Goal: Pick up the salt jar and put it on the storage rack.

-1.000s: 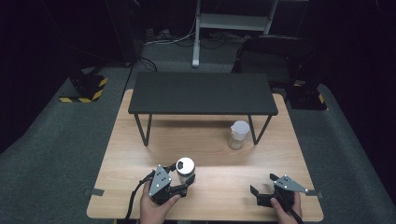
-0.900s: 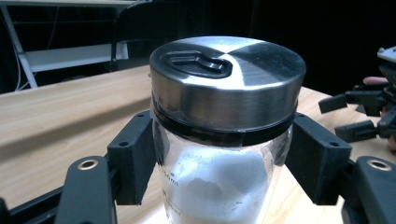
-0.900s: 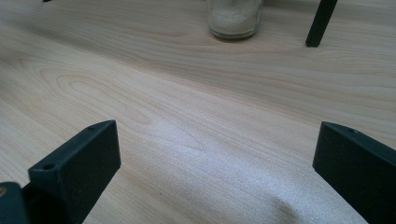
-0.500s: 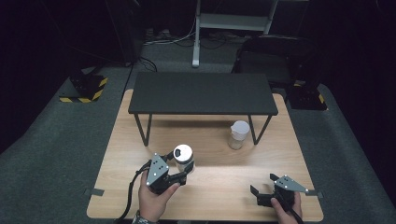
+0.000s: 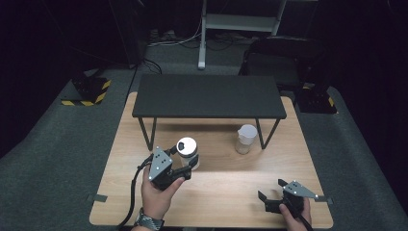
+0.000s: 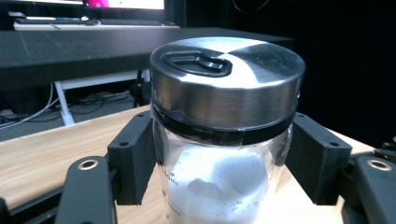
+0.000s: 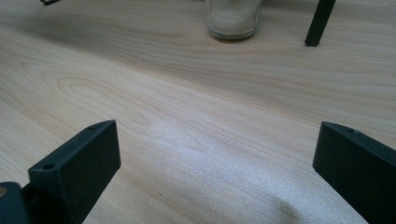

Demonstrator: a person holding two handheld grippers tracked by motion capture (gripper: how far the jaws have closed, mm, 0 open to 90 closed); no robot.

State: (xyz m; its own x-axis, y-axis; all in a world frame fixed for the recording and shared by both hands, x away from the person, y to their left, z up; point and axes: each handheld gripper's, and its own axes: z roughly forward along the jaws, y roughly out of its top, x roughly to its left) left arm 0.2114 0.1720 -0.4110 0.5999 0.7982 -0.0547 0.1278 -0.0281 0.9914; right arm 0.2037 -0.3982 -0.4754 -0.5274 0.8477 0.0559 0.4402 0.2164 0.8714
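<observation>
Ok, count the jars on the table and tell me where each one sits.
2. One metal-lidded jar of white powder sits between the left tongs, in front of the black shelf. The second jar stands by the shelf's right legs. Nothing looks hidden.

Black shelf [image 5: 208,95] blocks rear; tabletop [image 5: 226,185] btwn grippers open.

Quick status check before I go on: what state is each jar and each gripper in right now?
Left gripper: shut on the metal-lidded jar.
Metal-lidded jar: lid on, upright, partly filled with white powder, clamped between the jaws.
Right gripper: open, holding nothing, low over the wooden table.
Second jar: upright by the black shelf leg, untouched.
</observation>
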